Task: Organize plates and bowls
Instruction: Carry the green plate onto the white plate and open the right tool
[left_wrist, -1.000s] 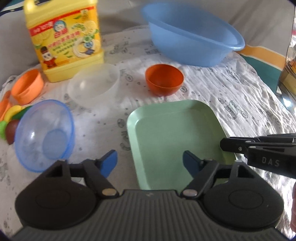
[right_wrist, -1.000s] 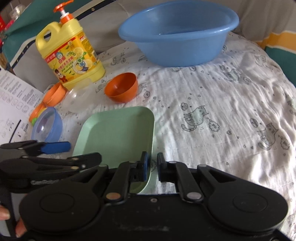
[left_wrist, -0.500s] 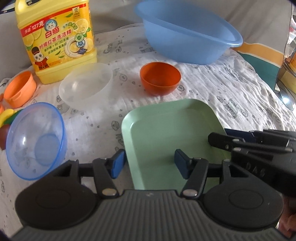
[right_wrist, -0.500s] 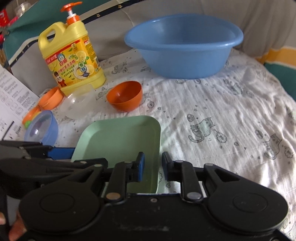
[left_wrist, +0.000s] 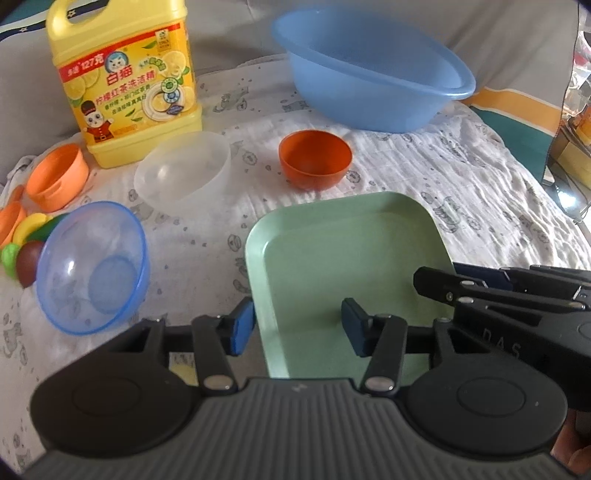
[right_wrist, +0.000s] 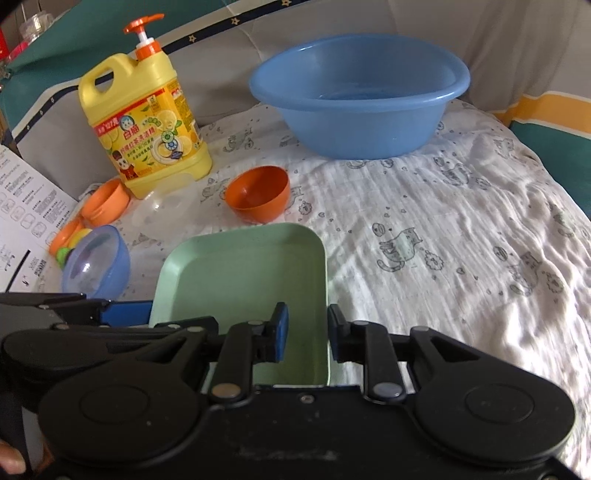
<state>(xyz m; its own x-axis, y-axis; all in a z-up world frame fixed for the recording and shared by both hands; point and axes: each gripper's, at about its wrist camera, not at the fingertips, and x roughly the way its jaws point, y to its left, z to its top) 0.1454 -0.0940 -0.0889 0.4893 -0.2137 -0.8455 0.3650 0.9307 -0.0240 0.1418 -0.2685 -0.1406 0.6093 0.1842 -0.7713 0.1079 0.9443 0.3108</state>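
Big blue basin (right_wrist: 360, 96) at the back looks like it's got nothing in it, same for the orange bowl (left_wrist: 314, 158), the clear bowl (left_wrist: 183, 170) and the see-through blue bowl (left_wrist: 94, 264), which is tipped on its side. There's an orange cup (left_wrist: 57, 177) by the yellow soap jug (left_wrist: 125, 85), plus some toy fruit (left_wrist: 26, 243) at the far left. The plate (left_wrist: 347, 258) is pale green, square with rounded corners and a raised rim, lying flat and bare in the middle, nearest the cameras. Left gripper (left_wrist: 297, 326) is spread wide, straddling the plate's left rim, not pinching. Right gripper (right_wrist: 306, 334) straddles the right rim with a narrower gap, not clamped either. Everything sits on a wrinkly white cloth (right_wrist: 461, 229) printed with little cats, with grey cushions behind.
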